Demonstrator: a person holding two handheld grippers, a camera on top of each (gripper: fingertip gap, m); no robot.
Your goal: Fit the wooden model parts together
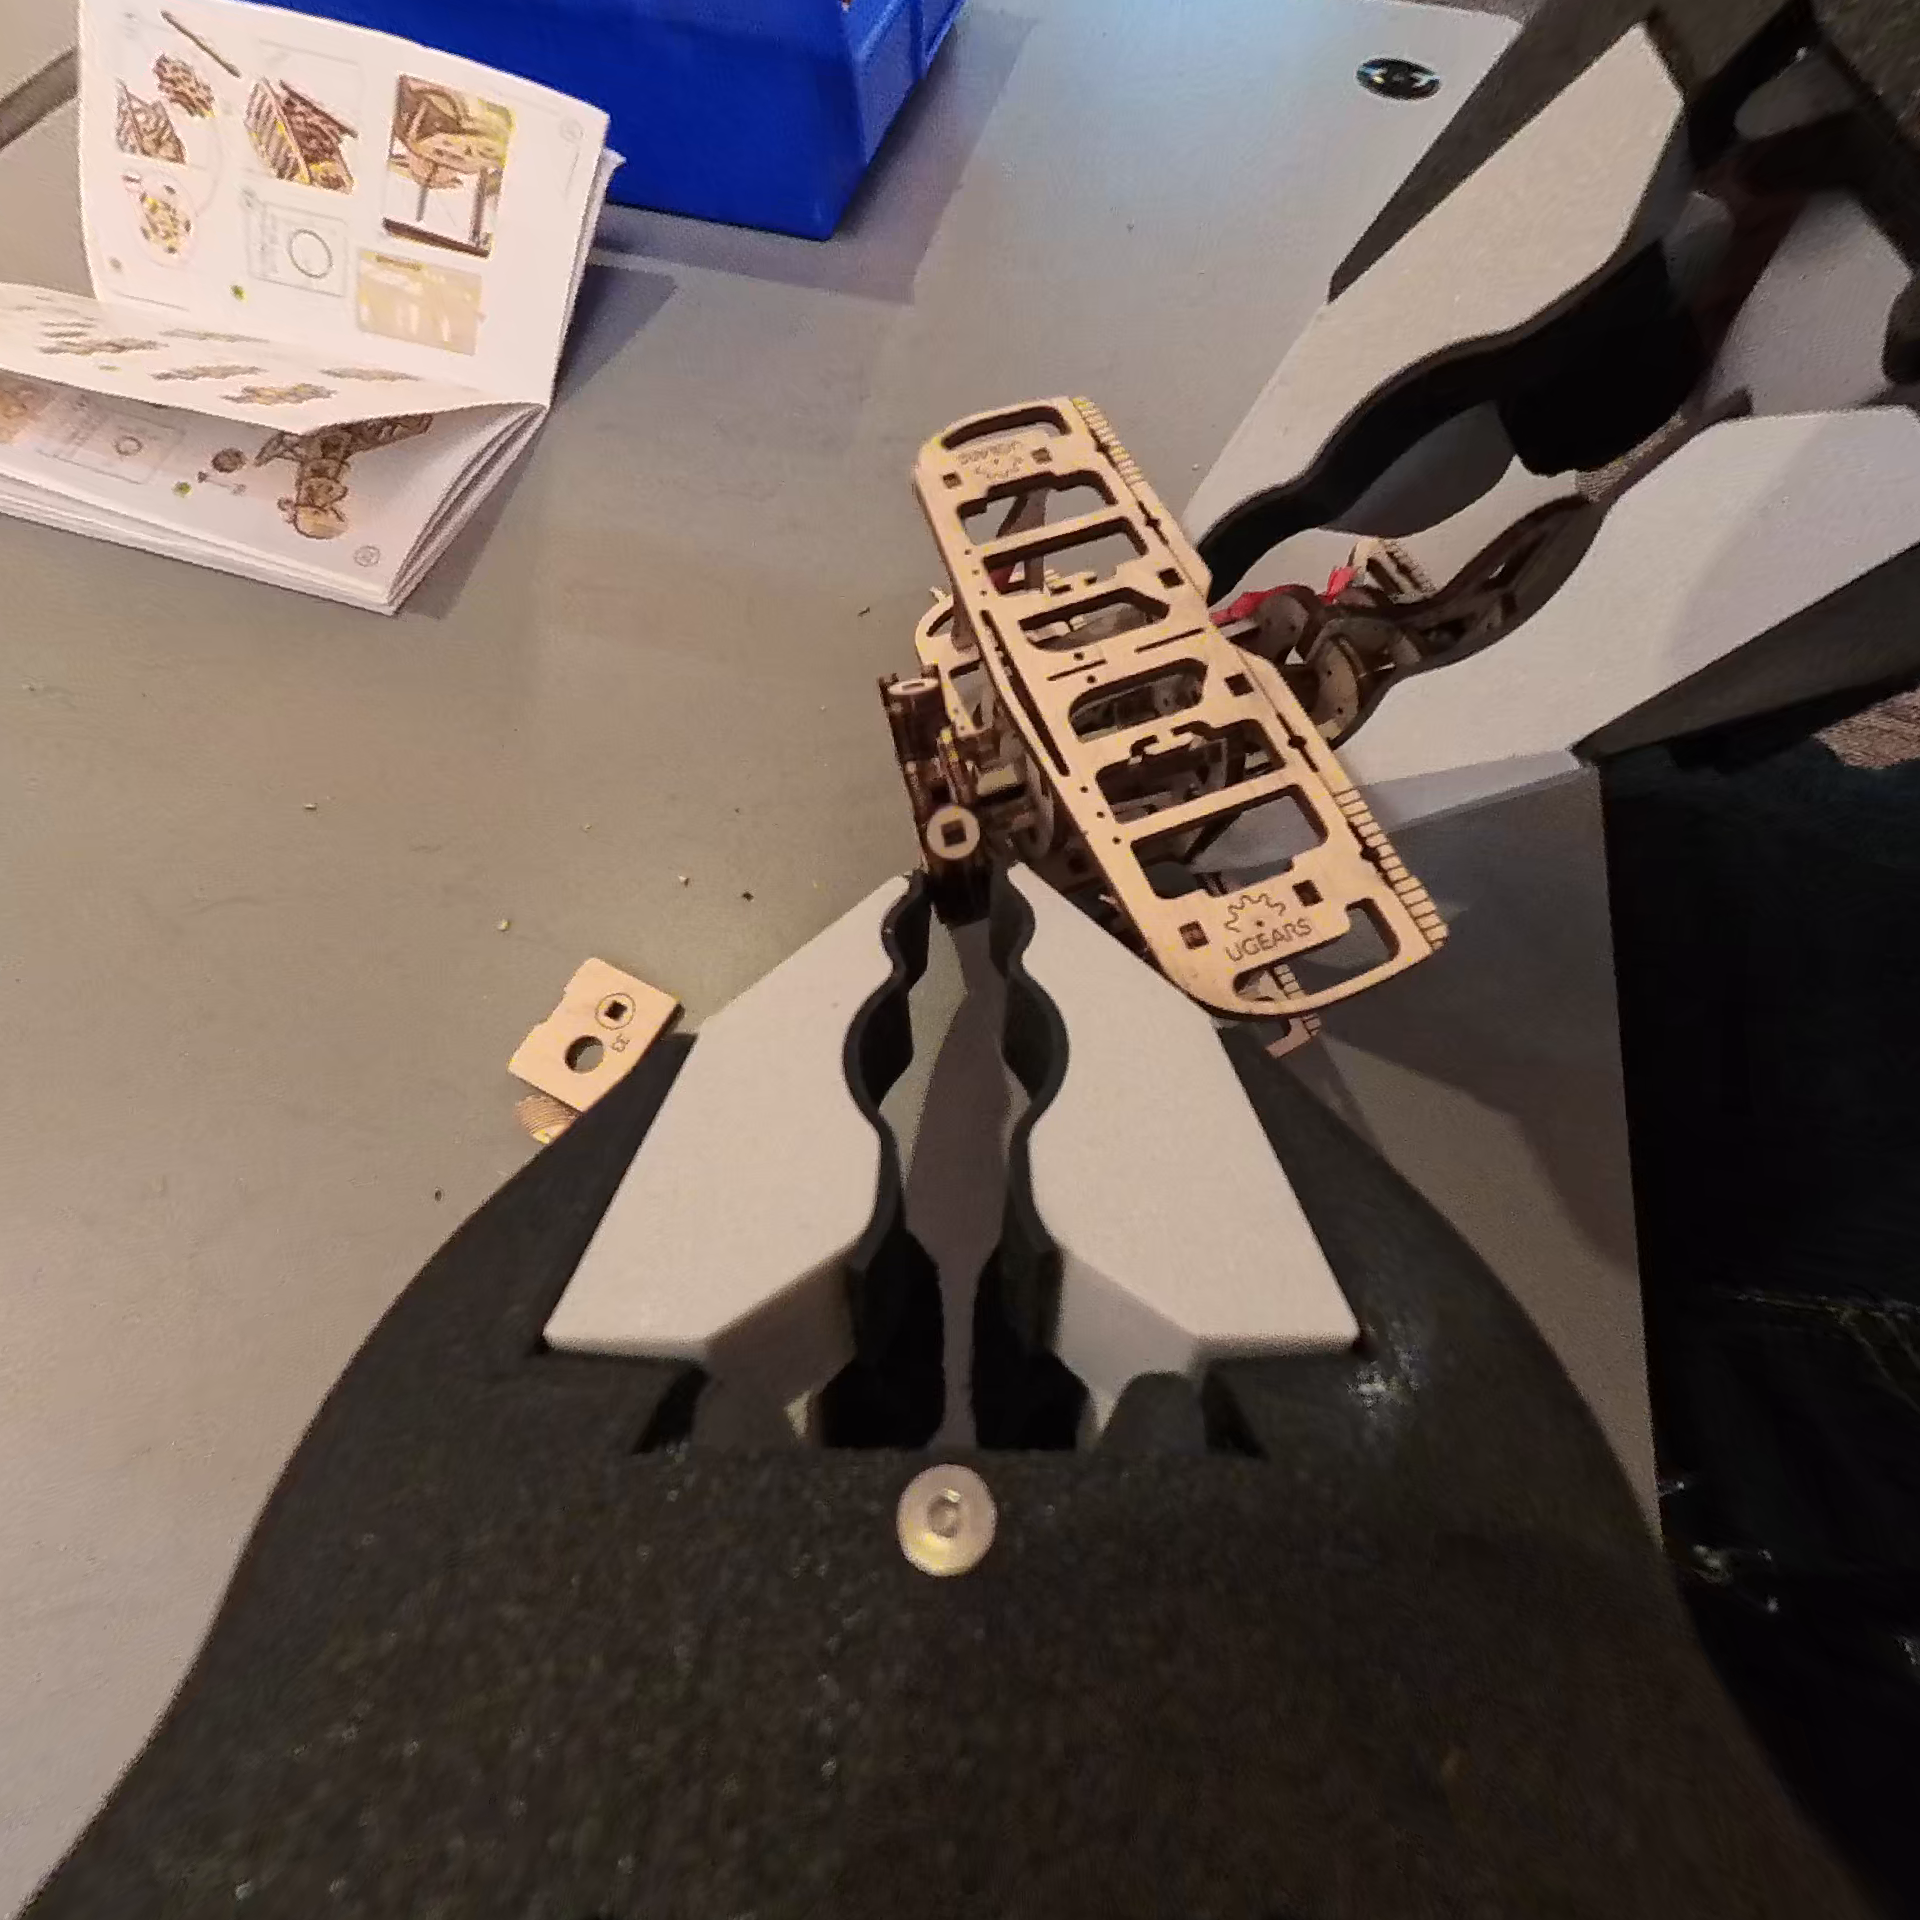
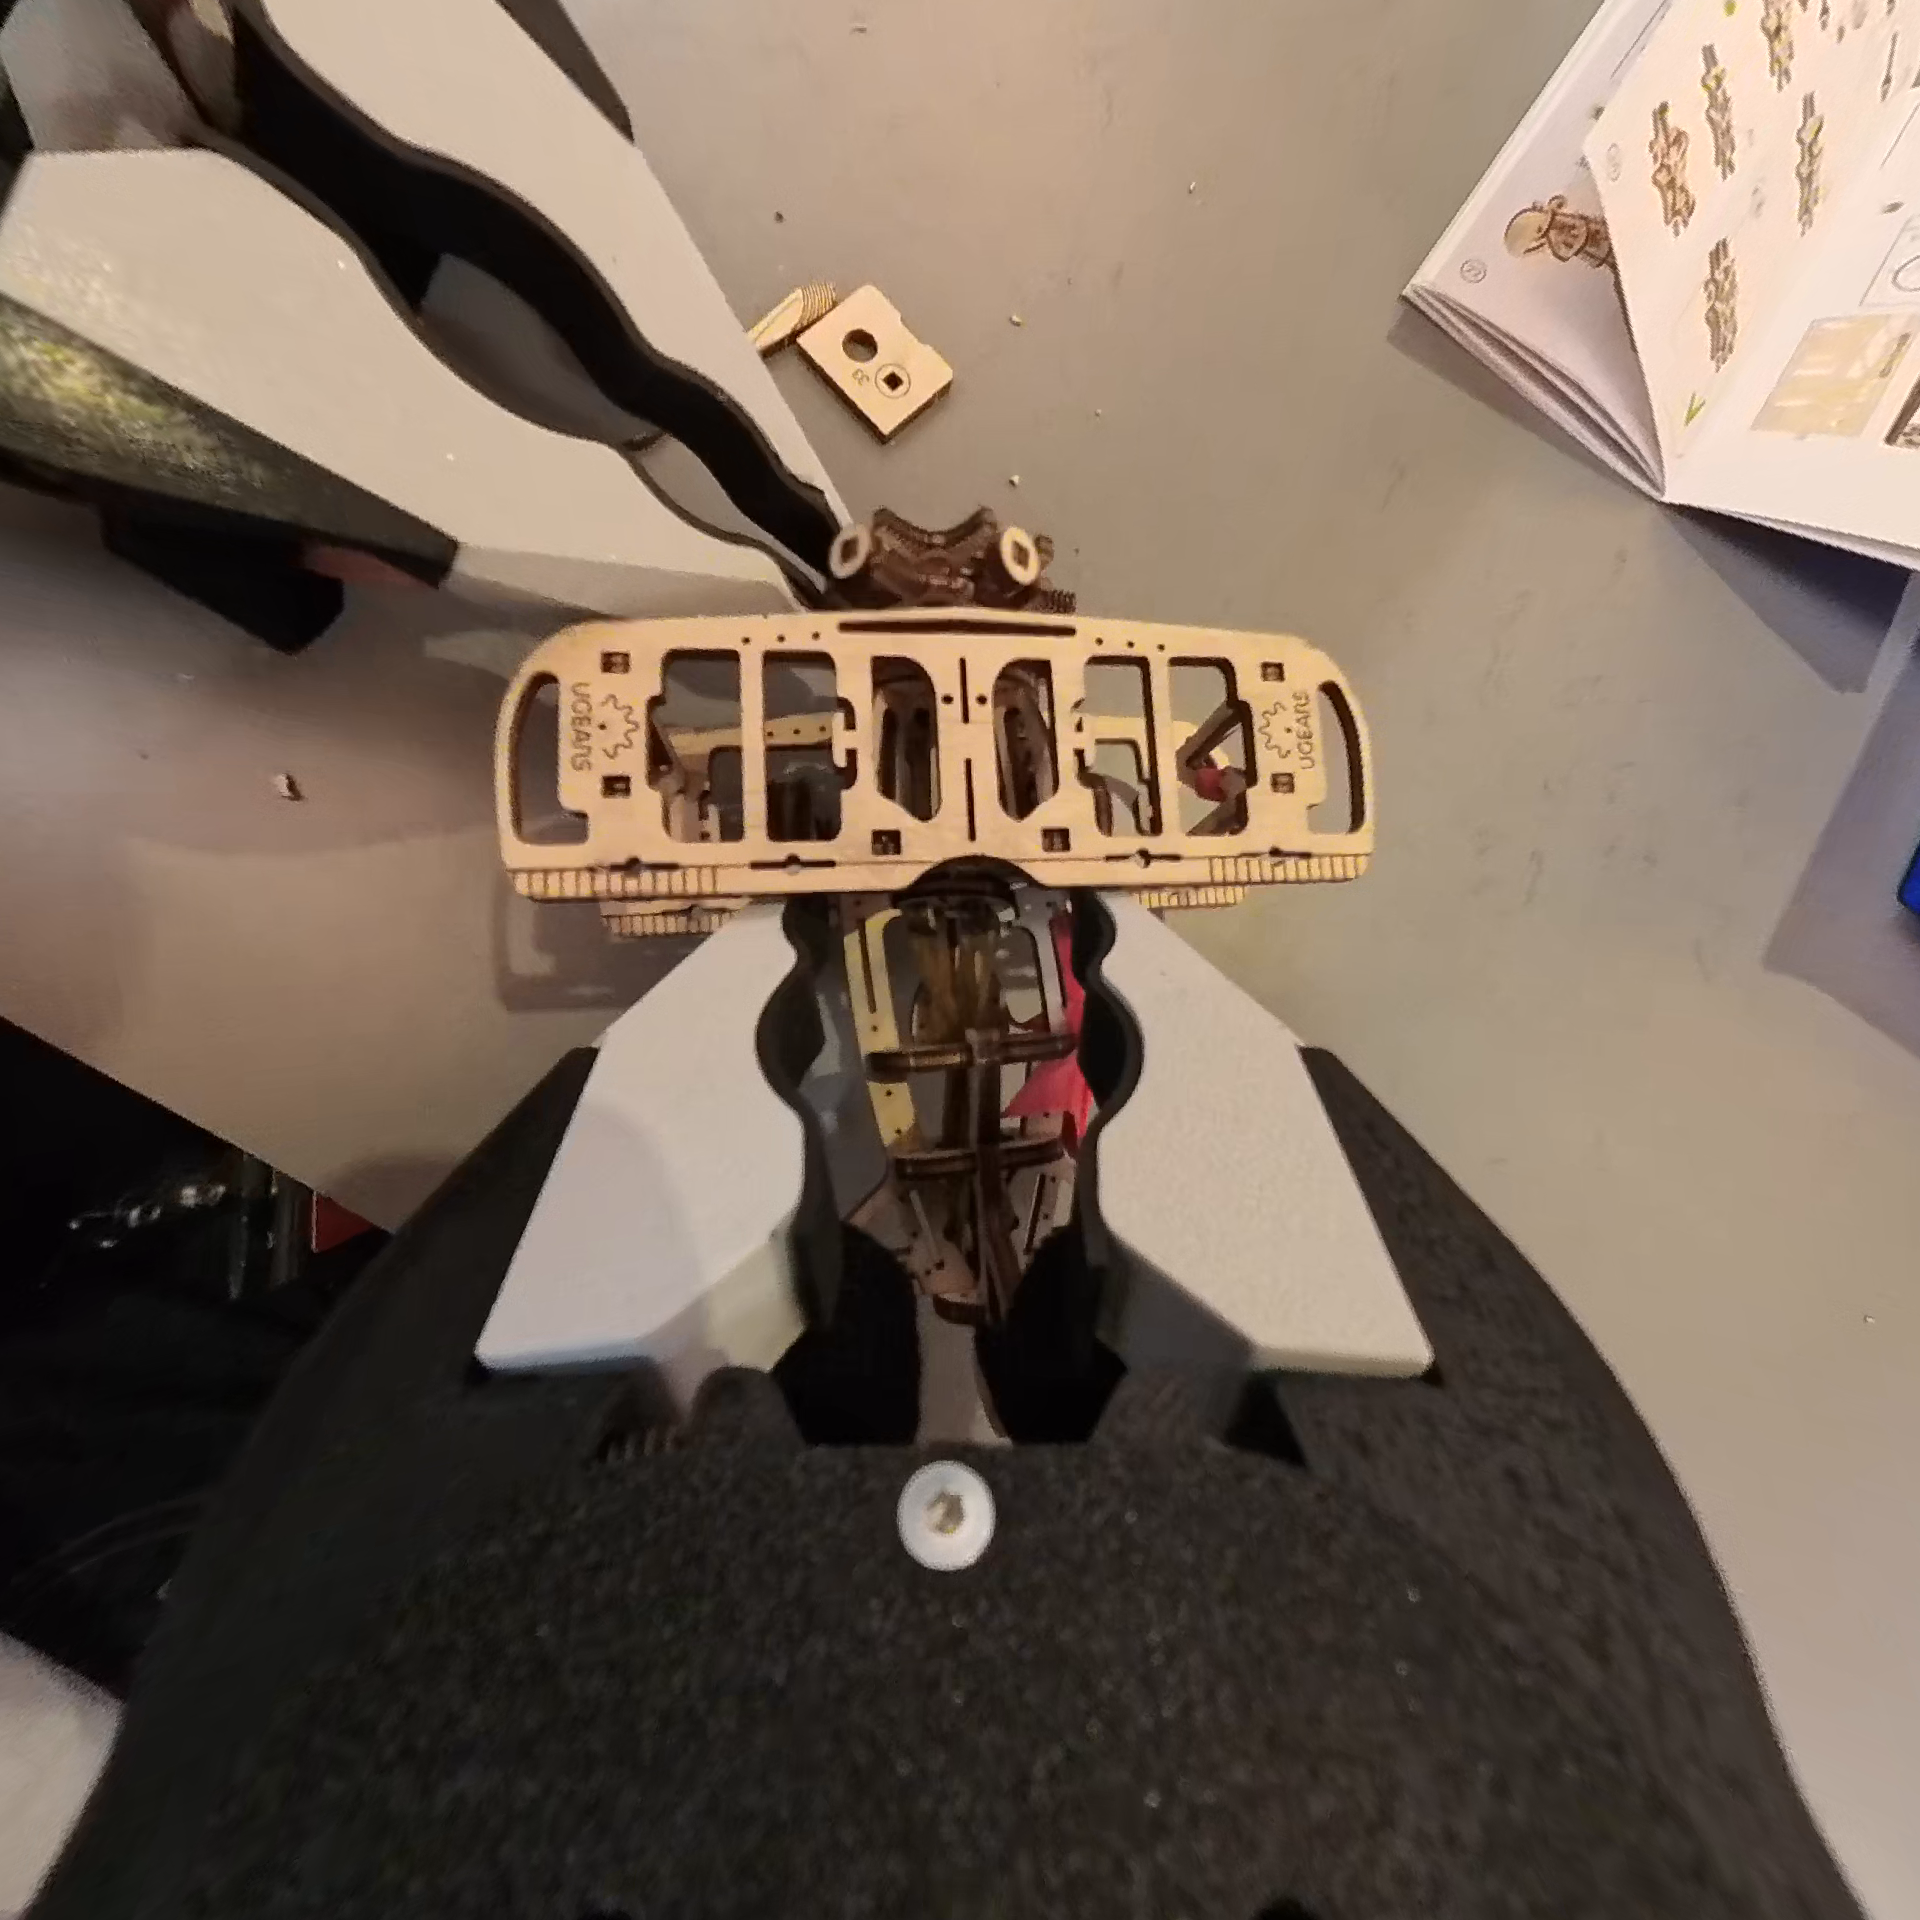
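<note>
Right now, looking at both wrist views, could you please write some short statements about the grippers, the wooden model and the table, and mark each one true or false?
1. The right gripper is closed on the tail end of the wooden model plane. True.
2. The left gripper is wide open and far from the model. False: its fingertips are pinched on a small dark part at the model's nose.
3. A small flat wooden piece lies loose on the grey table. True.
4. The instruction booklet is closed. False: it lies open.
5. The blue bin sits beyond the booklet. True.
</note>
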